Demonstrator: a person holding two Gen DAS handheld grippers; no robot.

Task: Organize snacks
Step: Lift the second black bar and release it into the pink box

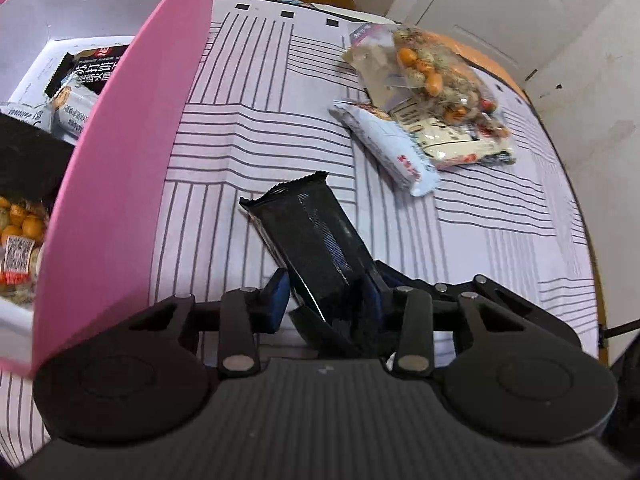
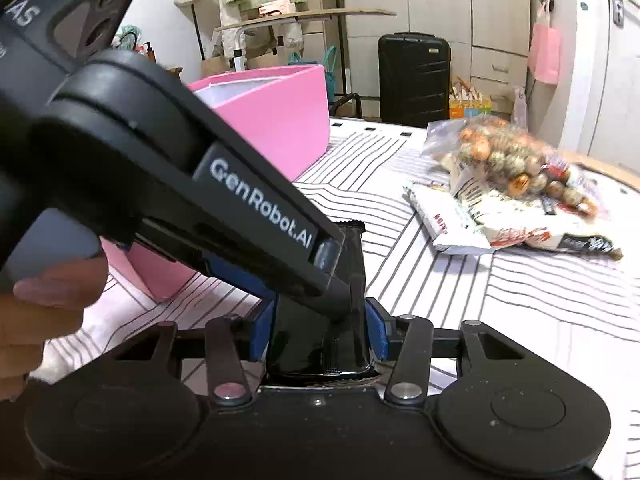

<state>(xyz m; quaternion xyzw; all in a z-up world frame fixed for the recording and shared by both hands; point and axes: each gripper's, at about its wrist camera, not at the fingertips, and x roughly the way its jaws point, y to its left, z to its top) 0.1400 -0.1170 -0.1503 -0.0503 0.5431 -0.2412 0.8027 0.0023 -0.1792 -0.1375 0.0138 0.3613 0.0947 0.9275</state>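
Both jaws clamp black snack pkt (image 1: 320, 240) beside pink box (image 1: 132, 152).

Black snack packet (image 1: 320, 240) lies tilted beside pink box (image 1: 132, 160), other snacks (image 1: 424, 108) apart.

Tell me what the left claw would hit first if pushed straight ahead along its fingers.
The left claw is already on the black snack packet. Beyond it lies striped tablecloth, then probably the table's far edge; the pink box sits left of that line. Depth is unclear.
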